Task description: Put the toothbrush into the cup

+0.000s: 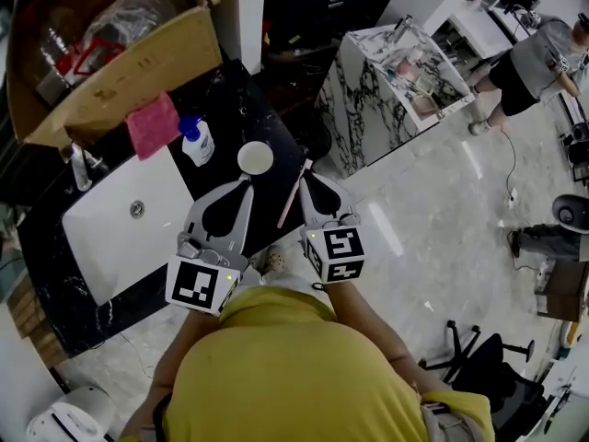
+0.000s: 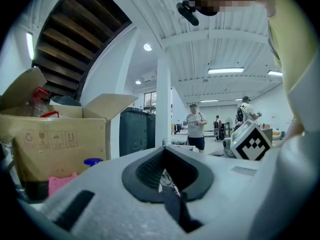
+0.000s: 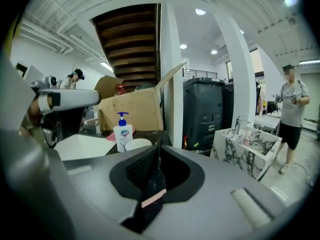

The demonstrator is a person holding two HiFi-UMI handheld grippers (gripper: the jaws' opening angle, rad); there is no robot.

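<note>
A pink toothbrush (image 1: 291,201) lies along the black counter's (image 1: 235,99) right edge. My right gripper (image 1: 307,169) hangs just over it and points down a little toward the counter. Its jaws stand a narrow slit apart with no grip on anything. In the right gripper view (image 3: 159,146) a strip of the toothbrush (image 3: 152,199) shows low in the gap. The white cup (image 1: 255,157) stands upright just beyond both grippers, and shows ahead and to the left as a cup (image 3: 137,144). My left gripper (image 1: 247,182) is level, shut and empty, its tips (image 2: 164,148) short of the cup.
A soap bottle (image 1: 197,142) stands left of the cup, with a pink cloth (image 1: 152,124) behind it. A white sink (image 1: 101,238) fills the counter's left. An open cardboard box (image 1: 120,72) sits at the back. A marble cabinet (image 1: 386,90) stands to the right across the floor.
</note>
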